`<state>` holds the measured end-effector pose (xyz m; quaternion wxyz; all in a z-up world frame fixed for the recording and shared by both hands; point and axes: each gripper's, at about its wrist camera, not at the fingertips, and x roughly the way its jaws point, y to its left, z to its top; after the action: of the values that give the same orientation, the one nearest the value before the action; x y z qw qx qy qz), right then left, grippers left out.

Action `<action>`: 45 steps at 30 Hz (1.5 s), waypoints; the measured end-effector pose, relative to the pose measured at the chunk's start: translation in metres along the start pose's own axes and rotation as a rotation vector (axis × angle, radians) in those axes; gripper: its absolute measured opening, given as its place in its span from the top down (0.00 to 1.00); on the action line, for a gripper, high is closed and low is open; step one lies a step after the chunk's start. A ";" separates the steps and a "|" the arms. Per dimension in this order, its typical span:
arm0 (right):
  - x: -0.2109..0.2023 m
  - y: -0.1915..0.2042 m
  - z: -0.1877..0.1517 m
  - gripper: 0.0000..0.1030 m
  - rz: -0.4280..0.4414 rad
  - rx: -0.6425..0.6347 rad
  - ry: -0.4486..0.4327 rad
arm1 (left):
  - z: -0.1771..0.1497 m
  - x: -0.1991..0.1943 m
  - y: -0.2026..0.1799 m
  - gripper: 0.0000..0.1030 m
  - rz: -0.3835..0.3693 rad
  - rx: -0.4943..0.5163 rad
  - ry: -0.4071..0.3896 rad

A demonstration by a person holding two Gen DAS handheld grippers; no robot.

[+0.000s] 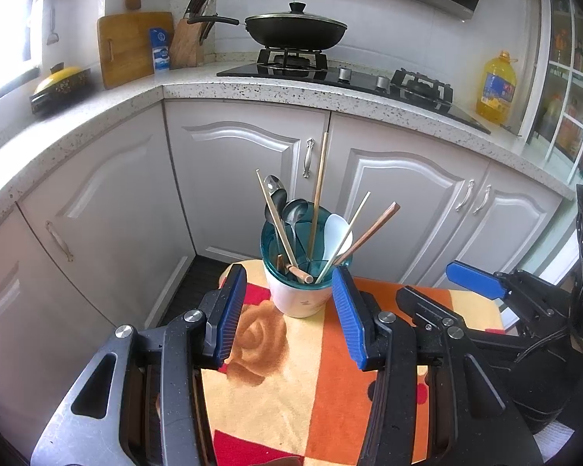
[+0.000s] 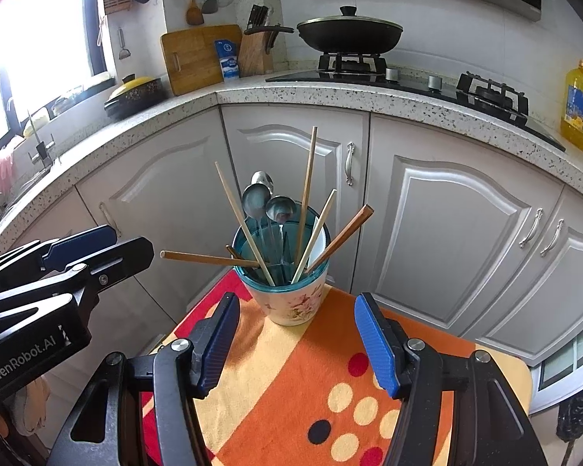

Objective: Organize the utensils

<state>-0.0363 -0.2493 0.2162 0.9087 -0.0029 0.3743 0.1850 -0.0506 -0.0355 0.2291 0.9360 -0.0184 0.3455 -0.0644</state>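
The utensil cup (image 2: 287, 291), a white floral mug with a teal plastic liner seated in its mouth, stands upright on the patterned orange cloth (image 2: 291, 380) covering a small table, and everything else is best placed against it. Behind the cup run the grey cabinet doors (image 2: 447, 240) and the speckled counter, which play no part in the work. In front of the cup, low over the cloth, the right gripper (image 2: 297, 339) hangs with its blue pads spread apart and nothing between them; the left gripper (image 1: 289, 310) sits closer to the cup, jaws likewise parted and empty, one pad on either side of the cup's base without visibly touching it. That flanking stance looks suited to steadying the cup while the other tool sorts. Inside the cup the long pieces fan outward because the liner is wide: a tall bamboo chopstick (image 2: 307, 194) stands nearly upright, a pale one (image 2: 243, 225) leans left, and a dark brown one (image 2: 340, 239) leans right. A brown chopstick (image 2: 202, 258) lies almost flat across the rim, sticking out to the cup's left, the least settled piece and probably the first to be righted. Steel spoons (image 2: 280, 209) stand bowl-up at the cup's back, and a white spoon (image 1: 336, 233) rests against its right wall.
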 end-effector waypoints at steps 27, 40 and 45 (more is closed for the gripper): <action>0.006 0.009 -0.002 0.41 0.002 -0.018 0.029 | -0.003 -0.001 -0.001 0.56 0.004 0.005 0.002; 0.009 0.012 -0.002 0.41 0.002 -0.027 0.039 | -0.003 0.000 0.000 0.56 0.007 0.002 0.002; 0.010 0.015 -0.002 0.40 0.001 -0.032 0.042 | -0.003 0.000 0.001 0.56 0.009 0.004 0.003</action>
<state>-0.0367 -0.2325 0.2100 0.9004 -0.0211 0.3903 0.1912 -0.0525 -0.0346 0.2267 0.9359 -0.0149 0.3466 -0.0607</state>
